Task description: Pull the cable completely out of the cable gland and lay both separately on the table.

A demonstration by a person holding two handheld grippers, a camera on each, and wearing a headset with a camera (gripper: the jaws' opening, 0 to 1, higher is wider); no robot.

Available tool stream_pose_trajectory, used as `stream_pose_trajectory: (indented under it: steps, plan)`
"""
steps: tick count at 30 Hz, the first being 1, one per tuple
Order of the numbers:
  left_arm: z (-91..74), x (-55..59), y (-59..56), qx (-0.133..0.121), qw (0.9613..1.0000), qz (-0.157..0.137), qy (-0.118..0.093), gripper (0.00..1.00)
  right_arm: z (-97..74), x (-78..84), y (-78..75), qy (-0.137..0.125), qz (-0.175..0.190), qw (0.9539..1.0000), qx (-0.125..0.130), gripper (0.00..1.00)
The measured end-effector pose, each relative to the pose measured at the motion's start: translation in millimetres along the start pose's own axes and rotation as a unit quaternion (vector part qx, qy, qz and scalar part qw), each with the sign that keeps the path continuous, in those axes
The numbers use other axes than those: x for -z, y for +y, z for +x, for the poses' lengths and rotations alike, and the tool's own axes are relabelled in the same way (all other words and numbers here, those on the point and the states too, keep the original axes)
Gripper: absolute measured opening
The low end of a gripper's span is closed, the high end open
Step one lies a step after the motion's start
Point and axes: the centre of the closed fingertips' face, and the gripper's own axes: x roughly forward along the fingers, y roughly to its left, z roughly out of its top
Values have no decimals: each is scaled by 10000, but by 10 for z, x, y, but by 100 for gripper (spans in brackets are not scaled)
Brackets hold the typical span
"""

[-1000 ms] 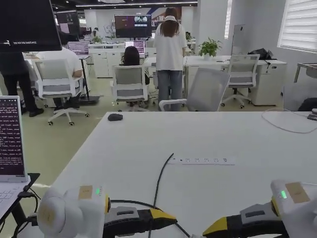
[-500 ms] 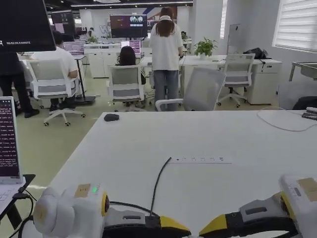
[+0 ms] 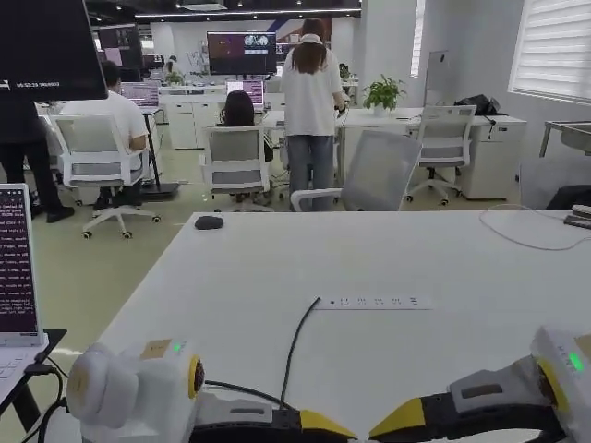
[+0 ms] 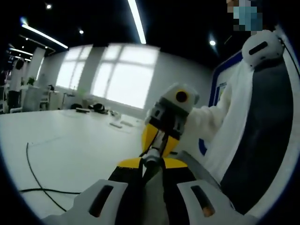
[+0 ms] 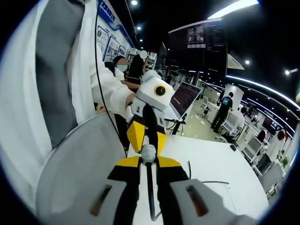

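Note:
Low in the head view, my left gripper [image 3: 343, 428] and right gripper [image 3: 382, 429] point at each other, their yellow tips almost touching above the white table [image 3: 443, 263]. In the right gripper view the right gripper [image 5: 148, 162] is shut on a black cable [image 5: 150, 190] that runs back between its jaws. A small grey cable gland [image 5: 148, 153] sits on the cable just past the tips, in front of the left gripper [image 5: 146, 133]. In the left gripper view the left gripper [image 4: 152, 163] is shut on the grey cable gland [image 4: 151, 159], facing the right gripper [image 4: 160, 137].
A white power strip [image 3: 374, 302] lies mid-table, its black cord [image 3: 297, 341] trailing toward me. A dark mouse [image 3: 210, 222] sits at the far left edge. A laptop [image 3: 14, 268] stands left of the table, and a thin white cable [image 3: 536, 242] lies far right. Chairs and people fill the room behind.
The two grippers have drawn closer, so the gap between their yellow tips has narrowed to almost nothing. The head camera has shifted slightly.

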Motion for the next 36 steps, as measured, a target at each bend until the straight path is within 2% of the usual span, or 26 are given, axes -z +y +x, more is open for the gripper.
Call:
stream_pose_trajectory:
  steps: [2, 6, 8, 9, 10, 11, 12, 13, 14, 16, 17, 19, 20, 23, 25, 26, 28, 31, 32, 34, 36]
  plan:
    - [-8, -7, -1, 72, 9998, -167, -32, 16, 1, -17, 0, -55, 25, 10000, 6, 10]
    - [-26, -20, -9, 17, 10000, 70, -57, 15, 5, -29, -13, -164, 107, 9998, 53, 11]
    - [-28, -21, -22, 11, 9998, 189, -64, 14, -1, -52, -3, -344, 533, 9980, -24, 12]
    - [-36, -19, -31, 8, 9997, 233, -57, 14, -5, -54, -2, -383, 618, 9973, -40, 12]
    - [-42, -24, -23, -37, 9994, 345, -55, 14, -20, -61, 7, -501, 881, 9947, -144, 15]
    - [-52, -40, -26, -45, 9990, 439, -75, 14, -37, -84, -12, -687, 1283, 9892, -158, 19]
    - [-57, -57, -39, -14, 9985, 542, -106, 14, -47, -99, -29, -810, 1498, 9852, -173, 22]
    - [-62, -85, -64, 37, 9979, 631, -165, 14, -63, -109, -42, -937, 1848, 9780, -241, 22]
    - [-64, -108, -76, 71, 9968, 773, -215, 14, -68, -106, -70, -1006, 2062, 9730, -241, 18]
    - [-64, -131, -95, 88, 9952, 948, -222, 14, -75, -107, -100, -1129, 2623, 9577, -362, 14]
    - [-63, -142, -96, 80, 9943, 1038, -220, 14, -71, -115, -89, -1174, 2921, 9479, -496, 16]
    - [-62, -161, -114, 102, 9923, 1214, -209, 14, -73, -99, -112, -1211, 3204, 9377, -585, 18]
    - [-61, -173, -126, 115, 9914, 1283, -211, 14, -75, -93, -129, -1243, 3129, 9398, -586, 17]
    - [-70, -203, -112, 83, 9906, 1337, -271, 14, -83, -153, -101, -1394, 3169, 9352, -741, 12]
    - [-76, -207, -114, 78, 9899, 1385, -289, 14, -74, -165, -93, -1379, 3070, 9387, -748, 12]
    - [-75, -208, -115, 75, 9898, 1393, -293, 14, -69, -174, -100, -1384, 3056, 9389, -767, 12]
    - [-74, -220, -124, 62, 9891, 1432, -324, 14, -55, -186, -116, -1403, 3155, 9349, -821, 12]
    - [-74, -228, -126, 69, 9890, 1441, -331, 14, -31, -207, -109, -1403, 3181, 9334, -887, 11]
    - [-73, -228, -126, 65, 9887, 1459, -328, 14, -28, -210, -107, -1399, 3179, 9334, -896, 11]
    - [-86, -241, -116, 37, 9886, 1463, -344, 14, -25, -222, -118, -1435, 3048, 9377, -852, 11]
    - [-108, -263, -118, 75, 9908, 1301, -367, 14, -18, -251, -105, -1471, 3062, 9364, -877, 11]
